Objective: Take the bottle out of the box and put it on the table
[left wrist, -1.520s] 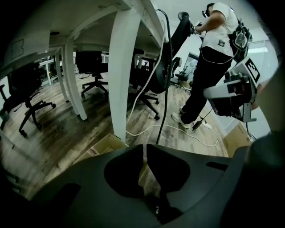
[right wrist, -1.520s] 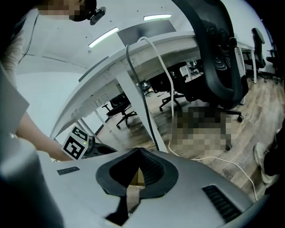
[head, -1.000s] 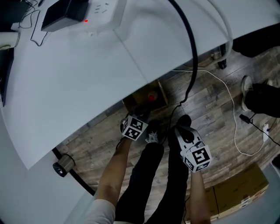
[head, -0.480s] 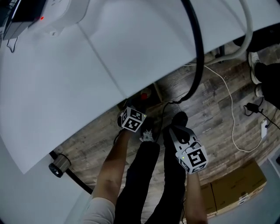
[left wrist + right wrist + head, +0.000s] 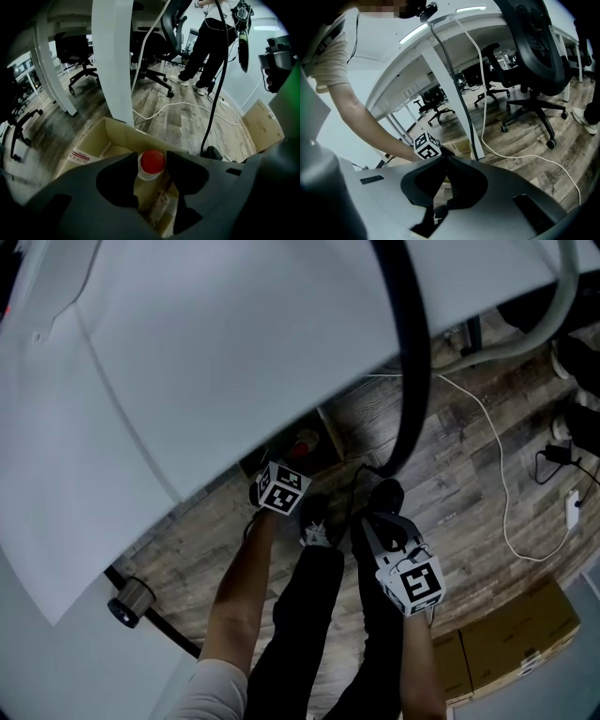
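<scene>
Left claw (image 5: 151,154): spread, just been opening, red cap (image 5: 153,161) between its tips (untouched).
Bottle (image 5: 142,192): we are aiming lower, squeezing its neck squarely.

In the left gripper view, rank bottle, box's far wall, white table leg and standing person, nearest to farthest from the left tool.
1. Bottle: between the jaws, which have just been opening.
2. Box's far wall: just behind the bottle.
3. White table leg: beyond the box, left of centre.
4. Standing person: far back, upper right.
</scene>
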`<state>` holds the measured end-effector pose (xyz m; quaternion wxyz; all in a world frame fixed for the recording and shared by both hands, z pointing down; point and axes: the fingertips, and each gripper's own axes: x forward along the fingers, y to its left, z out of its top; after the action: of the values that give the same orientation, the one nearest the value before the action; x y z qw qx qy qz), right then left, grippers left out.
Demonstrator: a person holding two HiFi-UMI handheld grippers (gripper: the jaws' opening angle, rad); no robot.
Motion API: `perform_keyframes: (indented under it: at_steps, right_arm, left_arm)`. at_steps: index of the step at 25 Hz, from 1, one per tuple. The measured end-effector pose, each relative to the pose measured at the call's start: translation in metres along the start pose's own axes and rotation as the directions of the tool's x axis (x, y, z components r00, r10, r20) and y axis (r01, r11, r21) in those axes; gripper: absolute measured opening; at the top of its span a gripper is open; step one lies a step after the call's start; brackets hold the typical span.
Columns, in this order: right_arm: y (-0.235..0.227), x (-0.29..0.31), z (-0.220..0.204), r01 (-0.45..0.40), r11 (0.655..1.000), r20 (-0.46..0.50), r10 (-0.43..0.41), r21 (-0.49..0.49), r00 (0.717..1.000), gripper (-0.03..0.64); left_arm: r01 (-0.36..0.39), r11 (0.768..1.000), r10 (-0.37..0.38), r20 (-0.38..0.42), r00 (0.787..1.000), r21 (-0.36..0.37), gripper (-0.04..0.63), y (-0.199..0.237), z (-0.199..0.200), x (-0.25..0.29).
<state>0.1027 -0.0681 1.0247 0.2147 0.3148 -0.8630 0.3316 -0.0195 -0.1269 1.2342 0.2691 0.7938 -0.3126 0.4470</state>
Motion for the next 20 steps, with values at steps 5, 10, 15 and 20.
perform_keyframes:
  at_steps: [5,10,15,20]
  right_arm:
    - [-0.010,-0.009,-0.016,0.013,1.000,-0.040,-0.014,-0.009,0.999,0.038]
    - [-0.015,-0.017,-0.014,0.041,0.999,-0.016,-0.041,-0.009,0.999,0.040]
    - [-0.006,-0.025,-0.011,0.043,0.999,-0.022,-0.043,-0.023,0.999,0.039]
    - [0.012,-0.034,-0.001,0.050,0.999,-0.012,-0.051,-0.015,0.999,0.040]
  left_arm:
    - [-0.010,1.000,0.010,-0.012,1.000,0.005,0.198,-0.002,-0.007,0.012]
    - [-0.021,0.999,0.021,-0.004,1.000,0.031,0.173,0.005,-0.003,0.011]
    - [-0.027,0.992,0.029,-0.014,0.999,0.127,0.161,-0.001,-0.004,-0.002]
    - [-0.045,0.988,0.040,0.033,0.999,0.150,0.161,-0.003,0.010,-0.047]
